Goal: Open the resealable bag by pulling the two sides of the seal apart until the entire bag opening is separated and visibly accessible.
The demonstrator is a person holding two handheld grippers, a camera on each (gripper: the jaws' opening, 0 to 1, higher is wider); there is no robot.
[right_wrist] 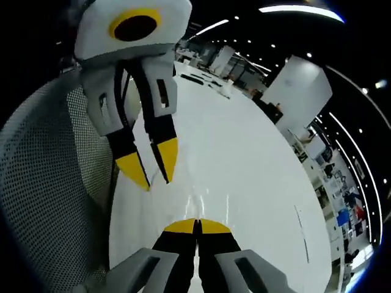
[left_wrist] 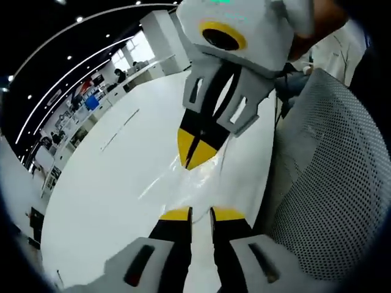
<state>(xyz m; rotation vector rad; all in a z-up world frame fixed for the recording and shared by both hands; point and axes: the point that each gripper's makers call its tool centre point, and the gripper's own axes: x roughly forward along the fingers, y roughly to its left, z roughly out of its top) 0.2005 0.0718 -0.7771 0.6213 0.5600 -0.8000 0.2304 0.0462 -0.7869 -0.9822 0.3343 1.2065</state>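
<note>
Both grippers face each other over a white table [left_wrist: 104, 201], with a clear bag [left_wrist: 183, 183] stretched between them.

In the left gripper view, the left gripper [left_wrist: 201, 213] rises from the near edge with its yellow-tipped jaws a narrow gap apart; the thin, glossy bag film runs into that gap, but whether the jaws pinch it cannot be told. Across from it the right gripper [left_wrist: 197, 149] reaches in from the far side, its yellow tips pressed together on the far edge of the bag. The bag shows only as faint creases and glints against the table.

In the right gripper view, the right gripper [right_wrist: 197, 226] has its jaws together, tips touching, at the near edge of the film [right_wrist: 201, 201]. The left gripper [right_wrist: 153, 165] hangs in from the far left, its two yellow tips slightly apart.

A grey mesh chair back [left_wrist: 333, 183] stands to the right in the left gripper view, and to the left [right_wrist: 49, 201] in the right gripper view. Beyond the table lie more desks and ceiling light strips [right_wrist: 293, 8].
</note>
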